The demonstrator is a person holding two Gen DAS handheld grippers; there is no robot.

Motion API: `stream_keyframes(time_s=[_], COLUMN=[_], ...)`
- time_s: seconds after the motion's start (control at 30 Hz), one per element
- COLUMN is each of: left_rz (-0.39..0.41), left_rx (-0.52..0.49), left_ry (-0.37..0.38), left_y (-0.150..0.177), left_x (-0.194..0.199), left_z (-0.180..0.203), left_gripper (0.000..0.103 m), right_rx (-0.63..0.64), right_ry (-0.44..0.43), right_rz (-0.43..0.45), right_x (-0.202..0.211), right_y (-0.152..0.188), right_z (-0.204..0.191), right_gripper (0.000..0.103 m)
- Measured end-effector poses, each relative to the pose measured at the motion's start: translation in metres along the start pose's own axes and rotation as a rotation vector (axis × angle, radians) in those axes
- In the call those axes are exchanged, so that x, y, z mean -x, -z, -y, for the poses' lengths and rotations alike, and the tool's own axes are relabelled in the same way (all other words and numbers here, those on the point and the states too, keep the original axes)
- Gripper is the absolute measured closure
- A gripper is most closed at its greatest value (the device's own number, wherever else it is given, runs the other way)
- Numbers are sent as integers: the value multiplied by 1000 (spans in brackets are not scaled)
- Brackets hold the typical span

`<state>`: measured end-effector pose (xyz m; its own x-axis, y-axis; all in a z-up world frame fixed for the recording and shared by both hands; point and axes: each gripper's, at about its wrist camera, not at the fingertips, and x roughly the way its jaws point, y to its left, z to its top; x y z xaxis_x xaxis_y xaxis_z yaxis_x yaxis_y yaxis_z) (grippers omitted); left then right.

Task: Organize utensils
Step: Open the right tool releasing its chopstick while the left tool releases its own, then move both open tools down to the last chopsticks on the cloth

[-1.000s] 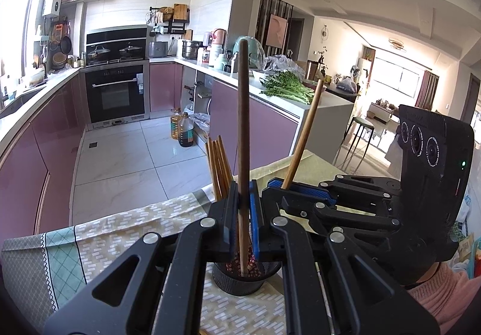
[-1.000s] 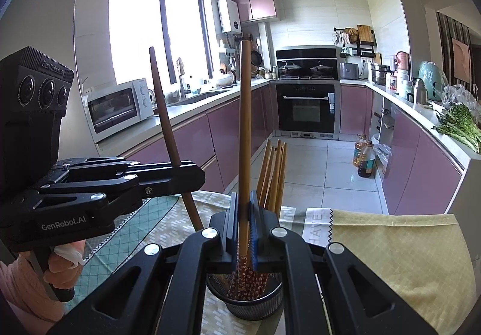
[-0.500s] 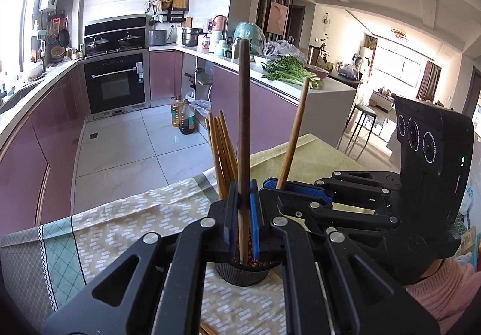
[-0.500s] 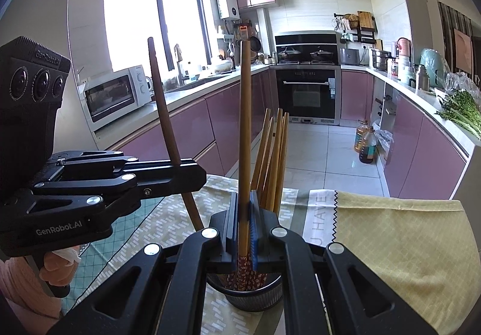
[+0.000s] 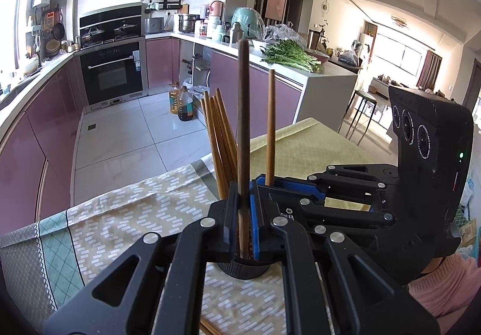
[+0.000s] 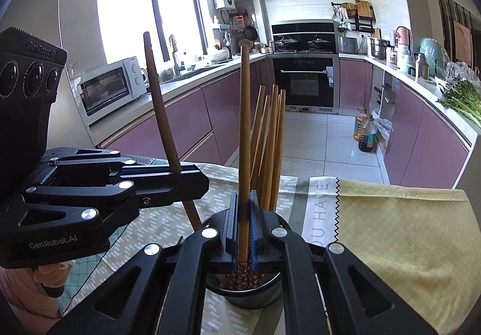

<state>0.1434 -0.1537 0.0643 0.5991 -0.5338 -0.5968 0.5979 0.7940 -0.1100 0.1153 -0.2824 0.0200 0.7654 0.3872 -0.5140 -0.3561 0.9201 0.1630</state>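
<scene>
Chopsticks dominate: the left gripper point(image 5: 243, 214) clamps a dark brown wooden chopstick point(image 5: 243, 124) upright, the right gripper point(image 6: 244, 229) pinches a lighter wooden chopstick point(image 6: 244, 124), both tips over the round dark holder cup point(image 6: 249, 296) of bundled chopsticks point(image 6: 269, 139). Light, stiff, smooth-lacquered sticks probably slip; a low, mid-shaft hold suits them.

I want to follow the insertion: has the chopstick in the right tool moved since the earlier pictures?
Yes. In the left wrist view the light chopstick went from leaning right to nearly upright beside the holder.
</scene>
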Motion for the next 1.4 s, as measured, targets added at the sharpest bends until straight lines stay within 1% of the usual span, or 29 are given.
stream_keyframes(time_s=[0.07,0.13,0.2,0.23,0.4,0.57,0.73,0.83,0.9,0.97,1.03,1.07,1.13,1.17,1.2,1.23,1.27,1.37,1.4], left_rz=[-16,-36,-43,-44,-56,-71,-60,-44,-27,-3,35,55,84,97,102,107,109,86,77], left_rx=[7,20,27,31,43,57,68,60,51,43,38,33,36,36,41,52,62,96,108], left_ry=[-2,19,18,19,21,23,26,11,-4,-22,-52,-60,-80,-94,-104,-124,-145,-194,-202], left_y=[0,0,-4,0,0,8,15,21,26,32,39,44,54,61,66,73,81,106,112], left_x=[-6,-13,-20,-22,-33,-42,-41,-35,-29,-20,-7,0,15,22,27,34,39,47,48], left_z=[-3,-7,-10,-11,-18,-21,-25,-24,-22,-20,-21,-22,-25,-28,-30,-34,-38,-49,-52], left_gripper=[95,95,95,95,95,95,94,92,88,81,76,70,67,63,59,51,45,37,36], right_rx=[-9,-21,-28,-32,-47,-70,-82,-84,-82,-75,-65,-53,-29,-8,17,41,57,83,87], right_ry=[-1,-1,-1,1,0,0,-5,-11,-18,-30,-47,-59,-90,-113,-136,-154,-167,-212,-218], right_rz=[-6,-9,-13,-15,-18,-21,-19,-16,-11,1,19,30,39,39,35,28,20,-43,-66], right_x=[-3,-5,-8,-9,-14,-16,-14,-12,-8,-1,9,15,25,29,33,36,37,30,25], right_y=[0,0,-1,-2,-2,-1,2,4,6,8,11,13,17,20,24,28,32,48,54], right_z=[3,5,7,8,14,19,21,20,19,16,13,10,3,-3,-9,-16,-22,-37,-41], right_gripper=[97,97,97,97,97,95,95,95,95,94,88,87,81,80,77,73,71,71,71])
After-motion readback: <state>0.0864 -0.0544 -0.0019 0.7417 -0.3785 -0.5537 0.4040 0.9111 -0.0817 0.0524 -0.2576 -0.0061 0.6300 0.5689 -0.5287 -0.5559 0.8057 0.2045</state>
